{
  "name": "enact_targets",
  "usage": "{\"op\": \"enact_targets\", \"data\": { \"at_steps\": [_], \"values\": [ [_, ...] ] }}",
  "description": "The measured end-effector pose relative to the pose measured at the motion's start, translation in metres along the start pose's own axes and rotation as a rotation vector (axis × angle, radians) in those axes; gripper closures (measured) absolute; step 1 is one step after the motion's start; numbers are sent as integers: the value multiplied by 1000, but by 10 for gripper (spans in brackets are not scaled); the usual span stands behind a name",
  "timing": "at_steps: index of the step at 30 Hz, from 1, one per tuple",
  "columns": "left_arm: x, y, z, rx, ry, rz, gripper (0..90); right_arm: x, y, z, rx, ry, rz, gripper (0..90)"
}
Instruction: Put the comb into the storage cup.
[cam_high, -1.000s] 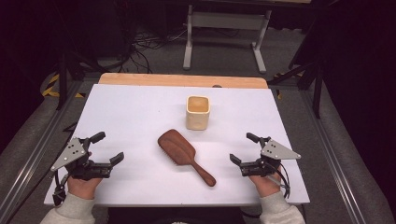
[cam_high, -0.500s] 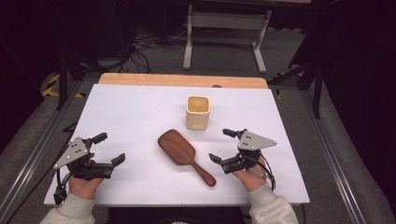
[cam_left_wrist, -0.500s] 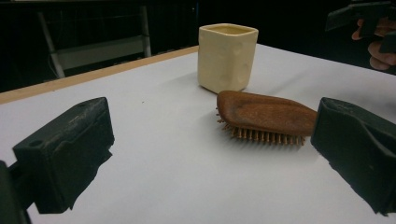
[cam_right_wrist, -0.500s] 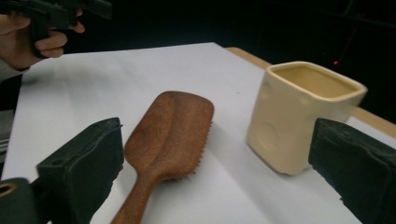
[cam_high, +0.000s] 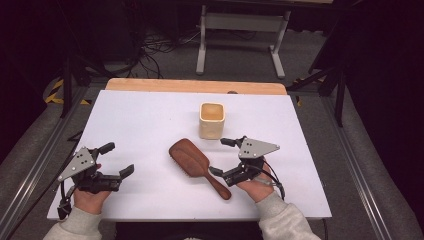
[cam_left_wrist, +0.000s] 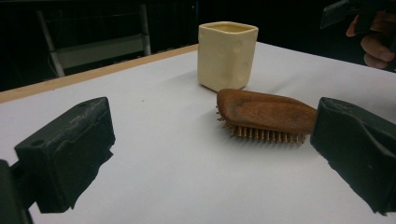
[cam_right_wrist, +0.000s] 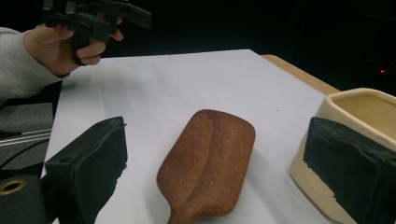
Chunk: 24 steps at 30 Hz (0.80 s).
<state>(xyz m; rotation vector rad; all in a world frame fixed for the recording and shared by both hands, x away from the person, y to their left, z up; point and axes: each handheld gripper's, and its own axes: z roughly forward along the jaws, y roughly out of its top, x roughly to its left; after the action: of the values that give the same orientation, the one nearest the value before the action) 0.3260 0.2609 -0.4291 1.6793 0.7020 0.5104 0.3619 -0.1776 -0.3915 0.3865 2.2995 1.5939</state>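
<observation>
A brown wooden hairbrush (cam_high: 192, 160) lies bristles down in the middle of the white table, its handle pointing to the near right. A cream square cup (cam_high: 212, 120) stands upright just beyond it. My right gripper (cam_high: 220, 156) is open just right of the brush, its lower jaw tip close to the handle. In the right gripper view the brush (cam_right_wrist: 210, 158) lies ahead between the jaws and the cup (cam_right_wrist: 359, 112) sits behind the right jaw. My left gripper (cam_high: 117, 159) is open at the near left, holding nothing. It faces the brush (cam_left_wrist: 266, 112) and cup (cam_left_wrist: 227, 55).
The white board (cam_high: 150, 115) has a wooden strip (cam_high: 195, 86) along its far edge. Beyond it on the floor stand a metal frame (cam_high: 240, 30) and loose cables (cam_high: 155, 45). Metal rails (cam_high: 35, 165) run beside the table.
My right gripper has moved left from the table's near right to right beside the brush handle. The left gripper has barely shifted. Brush and cup have not moved.
</observation>
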Motion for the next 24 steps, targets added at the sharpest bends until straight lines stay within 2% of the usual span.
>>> {"op": "enact_targets", "data": {
  "at_steps": [4, 11, 14, 17, 19, 22, 24],
  "values": [
    [0, 0, 0, 6, -2, 4, 6, 2, 2, 6, 30, 29, -15, 78],
    [0, 0, 1, 9, -5, 6, 6, 2, 6, 11, 92, 92, -17, 165],
    [-1, -1, 1, 8, -4, 6, 6, 2, 7, 12, 125, 138, -19, 268],
    [-1, -1, 2, 12, -4, 9, 7, 3, 8, 12, 165, 175, -35, 433],
    [-1, -1, 2, 13, -5, 11, 8, 4, 7, 13, 201, 184, -26, 601],
    [-1, -1, 2, 10, -6, 12, 9, 6, 7, 15, 256, 197, -50, 833],
    [-1, -1, 2, 12, -6, 13, 9, 8, 7, 16, 284, 210, -62, 891]
  ]
}}
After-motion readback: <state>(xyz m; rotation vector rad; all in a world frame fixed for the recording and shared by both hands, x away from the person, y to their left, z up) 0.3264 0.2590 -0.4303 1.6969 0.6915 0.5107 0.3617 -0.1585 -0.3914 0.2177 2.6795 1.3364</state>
